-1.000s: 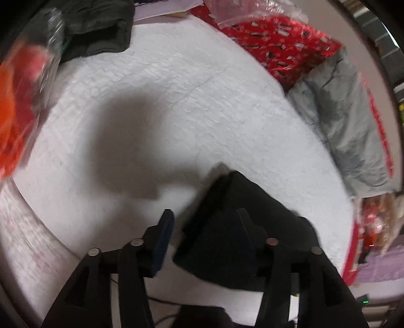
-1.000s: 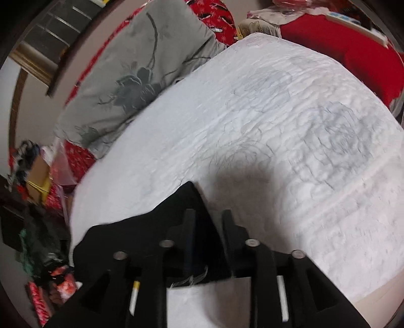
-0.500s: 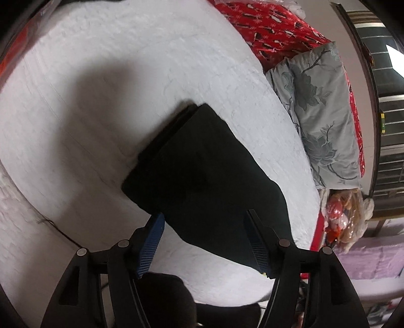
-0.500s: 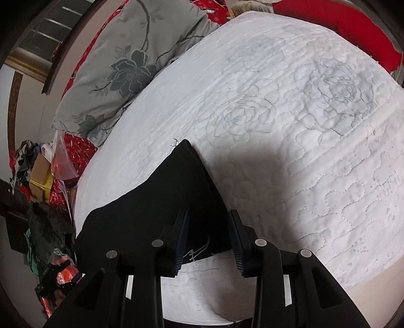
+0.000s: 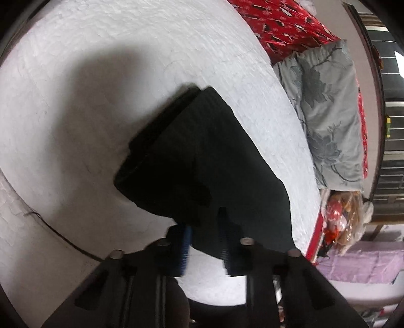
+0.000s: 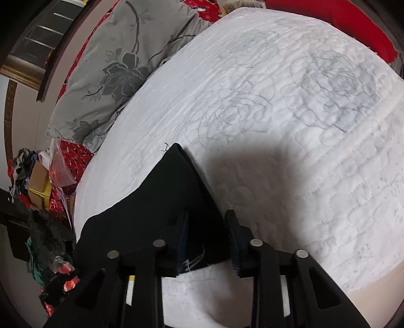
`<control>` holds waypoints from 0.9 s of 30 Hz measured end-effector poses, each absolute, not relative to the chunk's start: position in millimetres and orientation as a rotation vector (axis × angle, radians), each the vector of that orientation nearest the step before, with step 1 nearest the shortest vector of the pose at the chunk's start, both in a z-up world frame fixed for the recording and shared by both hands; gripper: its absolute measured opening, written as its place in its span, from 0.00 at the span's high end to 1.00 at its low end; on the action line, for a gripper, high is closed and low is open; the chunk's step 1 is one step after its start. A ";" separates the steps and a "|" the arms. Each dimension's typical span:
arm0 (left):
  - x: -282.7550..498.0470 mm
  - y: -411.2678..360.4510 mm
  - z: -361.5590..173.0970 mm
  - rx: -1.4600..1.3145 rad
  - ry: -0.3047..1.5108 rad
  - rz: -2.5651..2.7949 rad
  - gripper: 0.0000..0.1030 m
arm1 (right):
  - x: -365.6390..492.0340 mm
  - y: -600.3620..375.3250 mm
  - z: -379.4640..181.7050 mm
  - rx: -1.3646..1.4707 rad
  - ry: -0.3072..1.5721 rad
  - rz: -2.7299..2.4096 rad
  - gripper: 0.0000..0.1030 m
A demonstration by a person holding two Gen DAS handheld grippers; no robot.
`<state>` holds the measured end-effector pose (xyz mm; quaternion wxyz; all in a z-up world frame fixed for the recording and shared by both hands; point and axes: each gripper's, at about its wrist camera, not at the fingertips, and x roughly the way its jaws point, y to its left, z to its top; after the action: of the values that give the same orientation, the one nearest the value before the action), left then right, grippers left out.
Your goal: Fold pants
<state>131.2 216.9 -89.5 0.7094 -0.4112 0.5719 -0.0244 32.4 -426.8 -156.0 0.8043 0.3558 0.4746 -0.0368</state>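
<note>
pants (image 5: 209, 161) folded on quilt (image 5: 121, 45), near edge between both narrowed grippers' fingers, grip unclear

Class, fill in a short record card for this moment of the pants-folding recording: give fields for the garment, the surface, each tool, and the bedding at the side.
garment: black pants, folded in layers, lying flat
surface: white quilted bedspread with stitched rose pattern
left tool: left tool, narrow gap, near edge of the pants between the fingers; grip cannot be confirmed
right tool: right tool, open, straddling the near corner of the pants
side bedding: grey floral pillow beside the bedspread, on red patterned fabric
</note>
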 end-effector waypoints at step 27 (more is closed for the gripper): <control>103.6 217.6 -69.3 -0.900 1.265 -0.042 0.87 | -2.8 -449.5 -134.4 0.850 0.987 -0.056 0.74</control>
<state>103.6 217.6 -69.2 0.7133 -0.4063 0.5708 -0.0188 -2.8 -449.5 -134.4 0.7950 0.3955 0.4593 -0.0261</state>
